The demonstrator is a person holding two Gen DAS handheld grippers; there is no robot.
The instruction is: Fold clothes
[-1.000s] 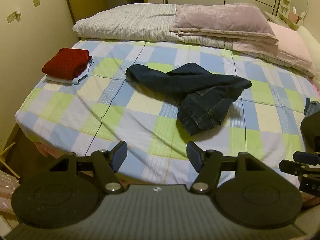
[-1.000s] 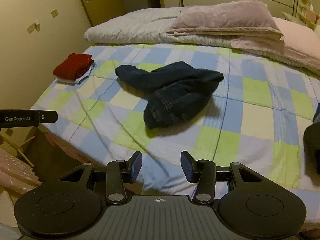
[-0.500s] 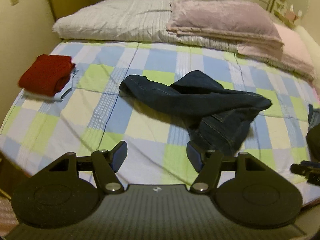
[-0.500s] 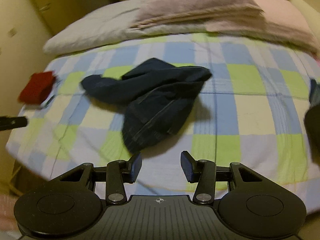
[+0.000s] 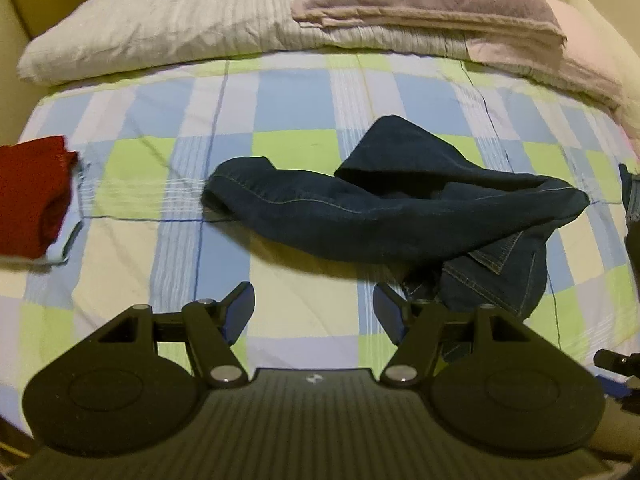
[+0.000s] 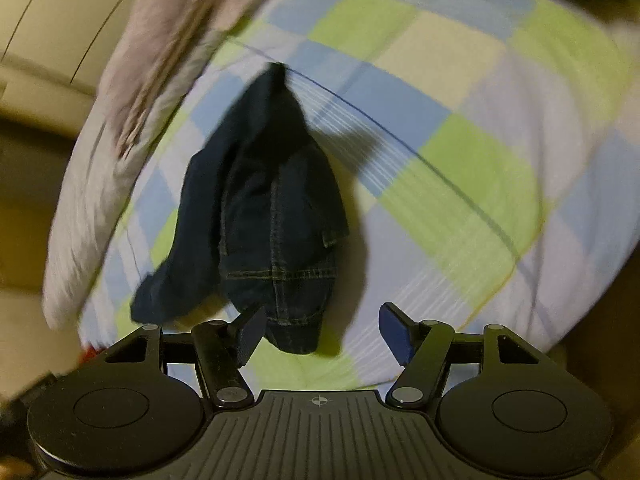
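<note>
A crumpled pair of dark blue jeans (image 5: 380,216) lies in the middle of the checked bed sheet (image 5: 300,112). My left gripper (image 5: 314,308) hovers open just short of the jeans, nothing between its fingers, the right fingertip (image 5: 386,304) near the seamed end. In the blurred, tilted right wrist view the jeans (image 6: 272,208) stretch away from my right gripper (image 6: 322,324). Its jaws are opening. The stitched near end of the jeans shows between and below the fingers, by the left fingertip (image 6: 252,322), and no pad presses on it.
A folded red garment (image 5: 28,208) sits on white cloth at the bed's left edge. Grey and pink pillows (image 5: 420,0) and a folded blanket line the head of the bed. Another dark garment (image 5: 632,200) pokes in at the right. Part of the other gripper (image 5: 620,364) shows at lower right.
Both grippers have come down and closer to the jeans. The right wrist view has rolled sharply, and the right jaws stand wider than before. The left jaws are unchanged.
</note>
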